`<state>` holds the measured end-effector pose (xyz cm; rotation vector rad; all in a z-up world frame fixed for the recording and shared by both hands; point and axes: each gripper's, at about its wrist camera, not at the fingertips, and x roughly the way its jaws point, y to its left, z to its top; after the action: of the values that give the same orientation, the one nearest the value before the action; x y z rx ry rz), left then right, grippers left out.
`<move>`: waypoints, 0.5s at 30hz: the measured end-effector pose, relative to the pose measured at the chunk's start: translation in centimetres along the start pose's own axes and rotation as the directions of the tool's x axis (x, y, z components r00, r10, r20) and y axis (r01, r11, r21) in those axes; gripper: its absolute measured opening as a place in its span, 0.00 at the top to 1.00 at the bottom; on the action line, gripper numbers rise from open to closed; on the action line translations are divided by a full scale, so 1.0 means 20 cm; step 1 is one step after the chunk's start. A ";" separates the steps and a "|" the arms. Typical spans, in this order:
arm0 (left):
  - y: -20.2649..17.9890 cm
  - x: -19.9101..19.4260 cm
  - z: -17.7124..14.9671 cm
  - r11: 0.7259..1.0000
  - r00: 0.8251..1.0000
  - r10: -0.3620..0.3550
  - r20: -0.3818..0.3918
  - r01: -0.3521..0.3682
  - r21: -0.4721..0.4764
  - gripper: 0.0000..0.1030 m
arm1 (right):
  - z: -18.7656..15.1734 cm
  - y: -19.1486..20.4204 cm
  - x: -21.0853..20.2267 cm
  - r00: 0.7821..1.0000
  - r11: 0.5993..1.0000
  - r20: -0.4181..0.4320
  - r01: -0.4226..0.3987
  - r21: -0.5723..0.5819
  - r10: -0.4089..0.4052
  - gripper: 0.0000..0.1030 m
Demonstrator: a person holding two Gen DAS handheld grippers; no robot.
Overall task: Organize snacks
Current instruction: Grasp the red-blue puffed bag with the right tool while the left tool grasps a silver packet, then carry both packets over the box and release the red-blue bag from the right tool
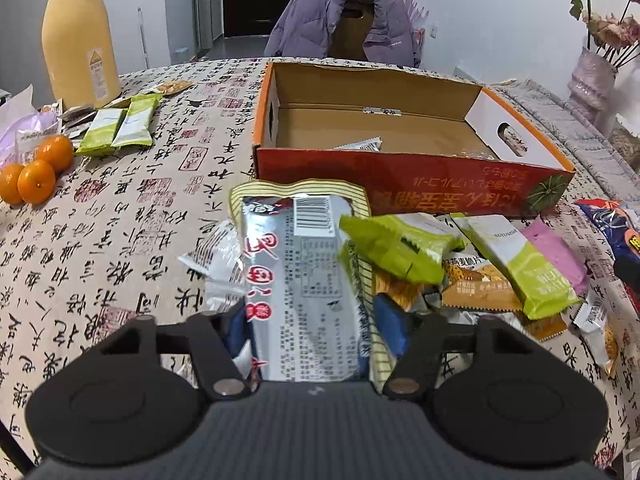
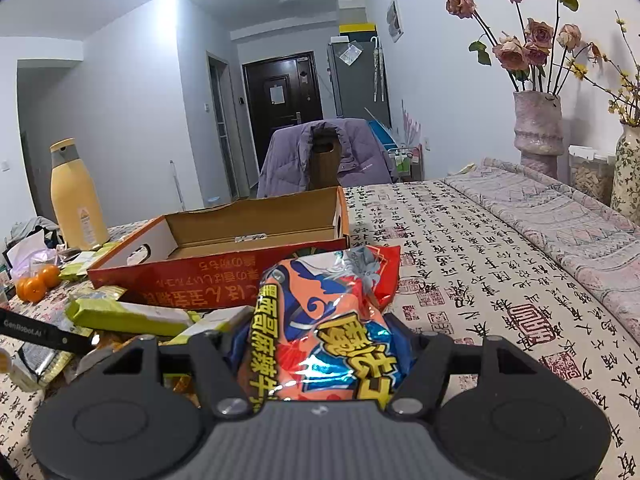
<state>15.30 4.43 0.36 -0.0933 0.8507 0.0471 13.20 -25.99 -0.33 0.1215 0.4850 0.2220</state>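
Observation:
My left gripper (image 1: 316, 332) is shut on a long silver snack packet (image 1: 304, 272) with a barcode and red characters, held over a pile of snack packets (image 1: 472, 268) in front of the box. My right gripper (image 2: 320, 344) is shut on an orange and blue snack bag (image 2: 324, 320), raised just right of the pile. The open red cardboard box (image 1: 400, 184) stands ahead in the left wrist view, with one or two small packets inside; it also shows in the right wrist view (image 2: 224, 276). Green packets (image 1: 400, 244) lie in the pile.
A yellow thermos (image 1: 78, 40), three oranges (image 1: 36, 172) and more green packets (image 1: 120, 124) lie at the far left. A chair with a purple jacket (image 1: 340, 24) stands behind the table. Vases with dried roses (image 2: 538, 132) stand at the right edge.

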 end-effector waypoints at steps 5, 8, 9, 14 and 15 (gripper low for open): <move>0.03 -0.04 -0.05 1.000 1.000 -0.004 0.031 0.004 0.004 0.48 | -0.01 0.01 -0.01 1.000 1.000 -0.004 0.000 0.000 0.000 0.37; 0.06 -0.08 -0.06 1.000 0.999 -0.002 0.052 0.002 -0.006 0.50 | -0.01 0.01 -0.01 1.000 1.000 -0.005 -0.001 -0.002 0.001 0.37; 0.07 -0.09 -0.07 1.000 0.998 -0.001 0.058 0.001 -0.008 0.50 | -0.01 0.01 -0.01 1.000 1.000 -0.005 -0.002 -0.004 0.002 0.37; 0.10 -0.17 -0.09 1.000 0.994 0.005 0.105 -0.005 -0.006 0.50 | 0.00 0.01 -0.02 1.000 1.000 -0.002 -0.009 -0.012 0.009 0.37; 0.10 -0.19 -0.09 1.000 0.993 0.006 0.115 -0.005 -0.008 0.50 | 0.00 0.01 -0.02 1.000 1.000 -0.001 -0.011 -0.014 0.011 0.37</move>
<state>11.27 6.31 1.99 -0.0947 0.7355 0.0602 12.83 -25.84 -0.15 0.1109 0.4837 0.2358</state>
